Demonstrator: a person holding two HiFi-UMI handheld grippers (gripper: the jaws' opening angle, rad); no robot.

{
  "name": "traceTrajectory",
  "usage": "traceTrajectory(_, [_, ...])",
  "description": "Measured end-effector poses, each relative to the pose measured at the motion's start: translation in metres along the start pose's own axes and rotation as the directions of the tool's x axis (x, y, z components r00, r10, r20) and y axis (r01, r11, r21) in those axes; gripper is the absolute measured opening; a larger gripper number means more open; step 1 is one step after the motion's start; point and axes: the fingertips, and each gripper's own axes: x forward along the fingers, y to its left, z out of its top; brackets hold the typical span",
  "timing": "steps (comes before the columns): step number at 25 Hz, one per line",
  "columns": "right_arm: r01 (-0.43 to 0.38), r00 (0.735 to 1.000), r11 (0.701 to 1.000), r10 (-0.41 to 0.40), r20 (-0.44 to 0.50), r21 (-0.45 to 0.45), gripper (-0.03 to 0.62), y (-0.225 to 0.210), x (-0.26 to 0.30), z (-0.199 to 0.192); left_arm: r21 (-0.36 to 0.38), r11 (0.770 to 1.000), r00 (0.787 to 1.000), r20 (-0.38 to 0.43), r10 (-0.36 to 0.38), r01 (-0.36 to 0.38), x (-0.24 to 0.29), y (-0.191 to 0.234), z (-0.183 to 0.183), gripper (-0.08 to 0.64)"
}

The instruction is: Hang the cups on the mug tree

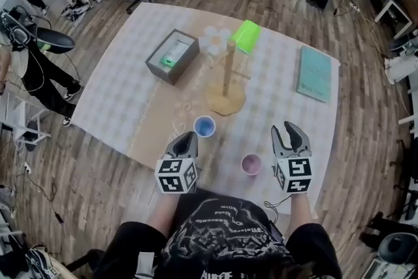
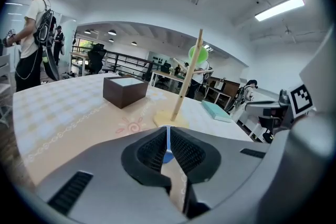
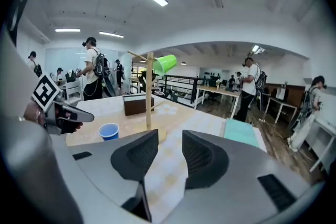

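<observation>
On the table (image 1: 124, 101), the mug tree (image 1: 227, 78) bears one green cup (image 1: 246, 36); a blue cup (image 1: 204, 126) and a pink cup (image 1: 251, 164) stand unhung, so two remain; left gripper (image 1: 189, 136) pressed together, empty, near the blue cup; right gripper (image 1: 285, 131) spread, empty, beside the pink cup.

Mug tree (image 1: 228, 72) bare pale wood; green cup (image 1: 246, 36) smooth plastic; tablecloth (image 1: 121, 98) matt cloth.

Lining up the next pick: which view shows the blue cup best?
Head view: the blue cup is whole, upright, seen from above. Left gripper view gives only a sliver past its shut jaws; right gripper view shows its side, small but unblocked.
</observation>
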Motion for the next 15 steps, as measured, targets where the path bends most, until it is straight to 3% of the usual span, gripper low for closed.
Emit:
traceTrajectory(4, [-0.071,0.993,0.987,0.084,-0.084,0.144,0.147,0.015,-0.014,-0.045,-0.017,1.000,1.000,-0.011,0.013,-0.013,0.003,0.006,-0.002,0.021])
traceTrajectory(9, [-0.152,0.970,0.944,0.199,-0.137,0.292,0.153,0.045,-0.031,-0.075,-0.015,1.000,1.000,-0.014,0.022,-0.022,0.002,0.006,-0.003,0.021])
traceTrajectory(15, [-0.143,0.944,0.913,0.241,-0.223,0.382,0.166,0.063,-0.037,-0.108,0.004,1.000,1.000,-0.003,0.004,-0.004,0.002,0.000,-0.004,0.021])
